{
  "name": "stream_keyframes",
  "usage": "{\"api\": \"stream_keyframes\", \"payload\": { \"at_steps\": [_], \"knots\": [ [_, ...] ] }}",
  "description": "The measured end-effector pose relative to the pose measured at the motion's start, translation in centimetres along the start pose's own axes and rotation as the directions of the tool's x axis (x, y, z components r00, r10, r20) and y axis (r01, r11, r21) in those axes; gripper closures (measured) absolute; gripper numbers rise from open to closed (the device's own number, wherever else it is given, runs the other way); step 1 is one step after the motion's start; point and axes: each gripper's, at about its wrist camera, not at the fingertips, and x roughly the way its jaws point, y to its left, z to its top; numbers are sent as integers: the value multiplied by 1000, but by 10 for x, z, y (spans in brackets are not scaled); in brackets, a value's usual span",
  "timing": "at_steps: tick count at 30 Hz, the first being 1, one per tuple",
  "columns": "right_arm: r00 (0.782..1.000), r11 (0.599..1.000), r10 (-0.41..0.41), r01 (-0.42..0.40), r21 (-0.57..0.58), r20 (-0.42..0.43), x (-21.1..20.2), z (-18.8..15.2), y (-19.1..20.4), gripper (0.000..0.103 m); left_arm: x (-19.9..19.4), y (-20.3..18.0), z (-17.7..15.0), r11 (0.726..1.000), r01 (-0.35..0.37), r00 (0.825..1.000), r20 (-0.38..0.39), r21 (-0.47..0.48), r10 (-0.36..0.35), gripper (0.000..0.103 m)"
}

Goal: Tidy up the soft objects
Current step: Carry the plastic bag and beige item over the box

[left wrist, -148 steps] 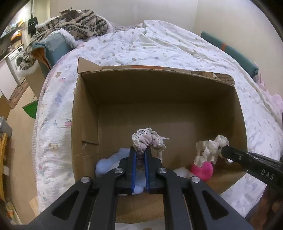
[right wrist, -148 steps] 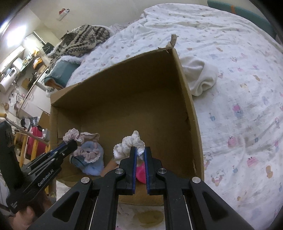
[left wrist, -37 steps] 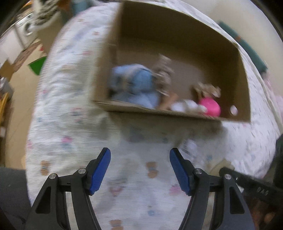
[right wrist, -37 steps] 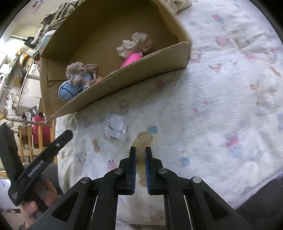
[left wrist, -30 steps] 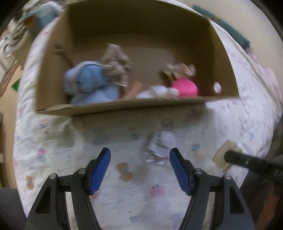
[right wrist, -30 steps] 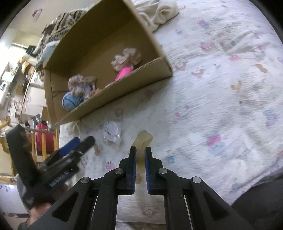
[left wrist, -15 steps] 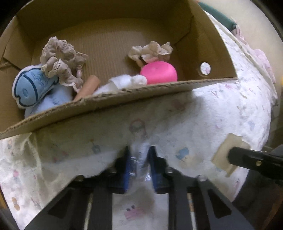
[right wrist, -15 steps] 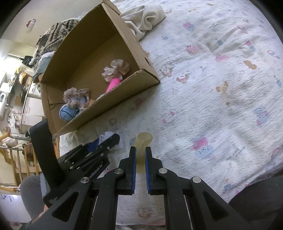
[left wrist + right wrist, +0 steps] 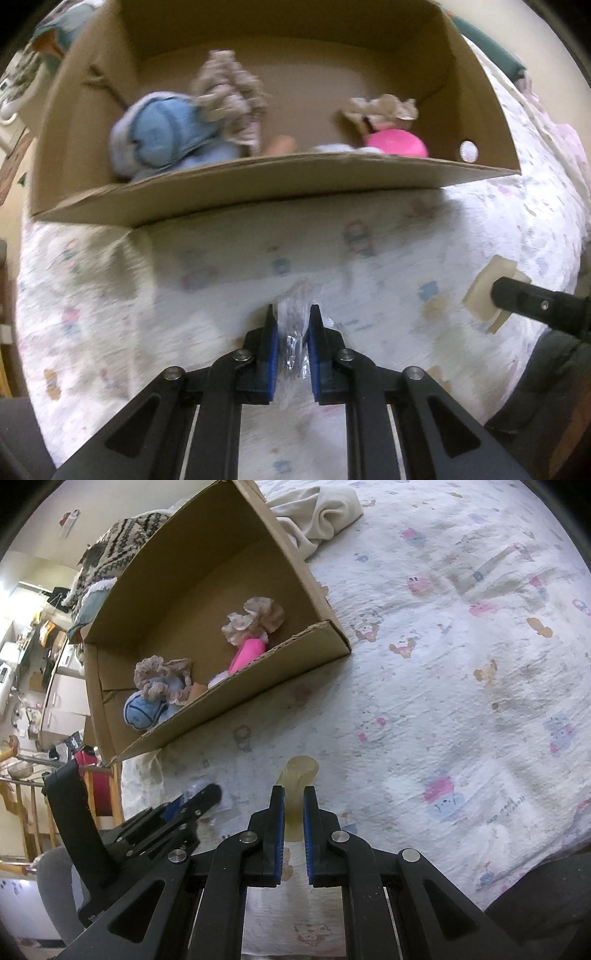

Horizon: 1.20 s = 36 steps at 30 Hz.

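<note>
— What have you got in each claw?

— My left gripper (image 9: 291, 321) is pinching a crinkly clear plastic packet (image 9: 294, 334), blue pads (image 9: 272, 350) pressed to either side of it, over the printed bedsheet (image 9: 221, 288) just in front of the cardboard box (image 9: 280, 181). My right gripper (image 9: 293, 812) is nearly closed on a flat beige sponge (image 9: 297, 775); its rounded end sticks out past my fingertips above the sheet.

— And the other soft things?

— In the box. At its left end there is a blue plush toy (image 9: 162, 133) with a frilly taupe scrunchie (image 9: 231, 96) lying on top of it. Toward the right a cream lace scrunchie (image 9: 382, 107) sits on a bright pink round object (image 9: 395, 142), with something white just beside it, half hidden by the near wall. The left view is blurred, so finer detail is lost.

— Anything outside the box?

— A cream cloth (image 9: 321, 509) lies bunched on the sheet against the box's far corner, seen from my right camera. A patterned knit blanket (image 9: 122, 542) is heaped beyond the box.
</note>
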Motion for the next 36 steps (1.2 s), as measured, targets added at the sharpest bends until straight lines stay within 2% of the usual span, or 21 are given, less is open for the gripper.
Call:
{"api": "stream_keyframes", "payload": {
  "at_steps": [8,12,18,24,30,36],
  "knots": [
    [1000,999,-9,10,-38,10,0,0,10,92,-26,25,-16,998,-55,998,25,-18,56,91],
    [1000,998,0,1,-70,18,-1,-2,20,92,-48,42,-25,995,-77,995,57,-70,81,91],
    [996,993,44,-35,-114,75,-15,-2,31,92,-95,61,-26,983,-126,975,165,-135,148,91],
    [983,984,104,-79,-160,153,-37,-1,41,92,-125,56,-8,981,-112,953,264,-157,151,91],
    [957,959,190,-133,-250,220,-65,0,64,92,-156,60,20,983,-104,929,337,-153,151,91],
    [943,953,210,-138,-271,257,-80,17,81,92,-176,58,52,984,-121,903,398,-127,163,91]
  ]
}}
